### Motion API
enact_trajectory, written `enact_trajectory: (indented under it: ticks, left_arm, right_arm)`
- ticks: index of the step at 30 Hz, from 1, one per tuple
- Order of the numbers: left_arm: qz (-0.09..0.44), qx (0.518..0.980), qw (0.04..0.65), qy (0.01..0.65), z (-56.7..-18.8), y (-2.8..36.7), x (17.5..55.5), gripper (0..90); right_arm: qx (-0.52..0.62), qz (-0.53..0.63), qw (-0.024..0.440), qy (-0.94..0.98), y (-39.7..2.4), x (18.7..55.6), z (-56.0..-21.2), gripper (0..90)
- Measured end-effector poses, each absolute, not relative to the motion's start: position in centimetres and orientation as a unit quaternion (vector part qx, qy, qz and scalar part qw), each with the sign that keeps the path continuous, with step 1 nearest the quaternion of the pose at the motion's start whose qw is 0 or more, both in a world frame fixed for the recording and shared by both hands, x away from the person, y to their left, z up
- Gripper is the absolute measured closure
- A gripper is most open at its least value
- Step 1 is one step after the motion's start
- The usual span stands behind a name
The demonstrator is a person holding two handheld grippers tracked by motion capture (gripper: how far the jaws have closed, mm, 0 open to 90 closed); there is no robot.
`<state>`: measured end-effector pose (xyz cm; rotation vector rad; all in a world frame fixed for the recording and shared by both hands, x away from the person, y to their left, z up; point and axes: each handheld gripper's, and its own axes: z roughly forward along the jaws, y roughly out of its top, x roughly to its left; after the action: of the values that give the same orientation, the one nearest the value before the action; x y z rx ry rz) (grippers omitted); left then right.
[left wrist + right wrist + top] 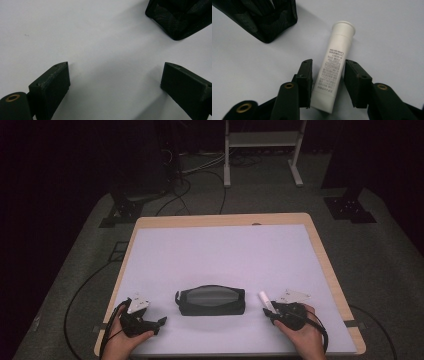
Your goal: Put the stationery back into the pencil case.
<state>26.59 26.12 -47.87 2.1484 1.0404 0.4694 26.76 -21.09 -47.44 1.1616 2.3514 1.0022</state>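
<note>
The white tube lies on the table's white surface just right of the black mesh pouch, and my right gripper has its jaws on either side of the tube's lower half, the left one touching or nearly so and a small gap at the right, so I judge the grasp is only beginning and nothing is lifted. My left gripper rests with jaws spread wide, holding nothing, near the pouch's left end. I cannot tell whether the pouch is zipped, its contents are hidden, and the tube's print is unreadable.
</note>
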Motion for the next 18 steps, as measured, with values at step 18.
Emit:
enact_trajectory:
  ticks: [18]
  left_arm:
    - [0.181,0.828,0.347,0.401,-47.87,26.12,26.58,7.8]
  right_arm:
    - [0.411,0.352,0.172,0.823,-21.44,26.69,-47.54,70.2]
